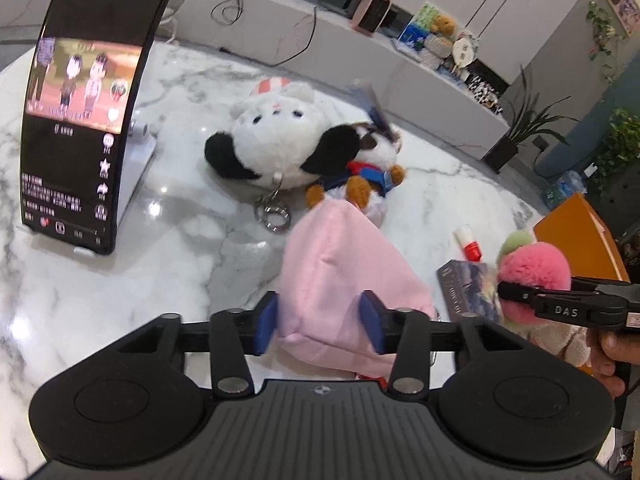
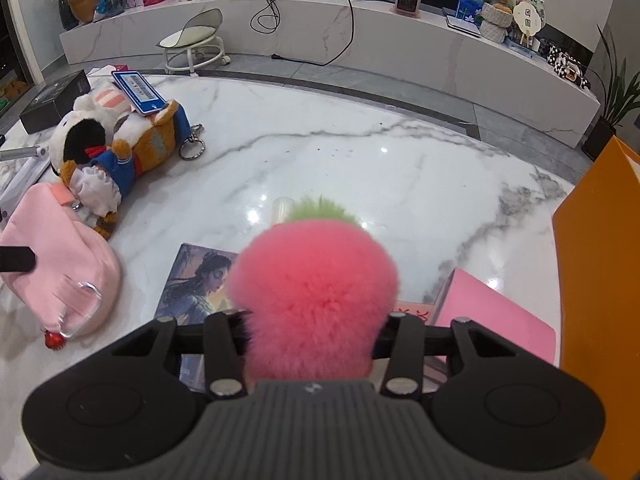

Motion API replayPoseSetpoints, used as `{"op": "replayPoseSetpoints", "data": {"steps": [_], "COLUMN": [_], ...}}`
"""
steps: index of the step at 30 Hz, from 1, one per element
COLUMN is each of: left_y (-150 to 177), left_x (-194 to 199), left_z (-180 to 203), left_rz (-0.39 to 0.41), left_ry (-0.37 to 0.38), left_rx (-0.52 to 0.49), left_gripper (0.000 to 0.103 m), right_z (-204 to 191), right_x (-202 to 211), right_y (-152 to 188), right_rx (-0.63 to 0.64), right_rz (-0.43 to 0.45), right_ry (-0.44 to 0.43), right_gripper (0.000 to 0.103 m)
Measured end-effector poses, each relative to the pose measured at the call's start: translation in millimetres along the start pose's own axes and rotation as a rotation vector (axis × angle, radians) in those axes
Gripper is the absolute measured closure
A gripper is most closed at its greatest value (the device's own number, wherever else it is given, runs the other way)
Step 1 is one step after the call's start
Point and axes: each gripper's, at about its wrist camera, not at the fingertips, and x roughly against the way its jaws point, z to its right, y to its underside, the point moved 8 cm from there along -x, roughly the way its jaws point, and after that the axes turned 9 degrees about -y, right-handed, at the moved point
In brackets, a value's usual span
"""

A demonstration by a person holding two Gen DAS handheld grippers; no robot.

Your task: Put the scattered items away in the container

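My left gripper is shut on a pink fabric pouch, its blue pads pressing the pouch's near end from both sides. The pouch lies on the marble table, and a clear loop hangs off it in the right wrist view. At the right, my right gripper is shut on a fluffy pink strawberry plush with a green tuft. That plush fills the space between the right gripper's fingers and hides their pads. An orange container stands at the right edge.
A white-and-black dog plush and a tiger plush in blue clothes lie together, with a key ring nearby. A picture book, a small red-capped tube and a pink notebook lie near. A phone on a stand stands left.
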Motion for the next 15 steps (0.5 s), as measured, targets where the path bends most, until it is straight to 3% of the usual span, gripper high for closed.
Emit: {"op": "replayPoseSetpoints", "data": {"steps": [6, 15], "left_y": [-5, -10], "left_x": [15, 26], "left_z": [15, 16], "left_rz": [0.06, 0.094], "left_ry": [0.009, -0.02], "left_rx": [-0.066, -0.07], "left_gripper": [0.07, 0.072], "right_z": [0, -9], "right_x": [8, 25], "right_y": [-6, -13], "right_rx": [-0.008, 0.003], "right_rz": [0.028, 0.063], "right_ry": [-0.013, -0.033], "right_gripper": [0.056, 0.056]}}
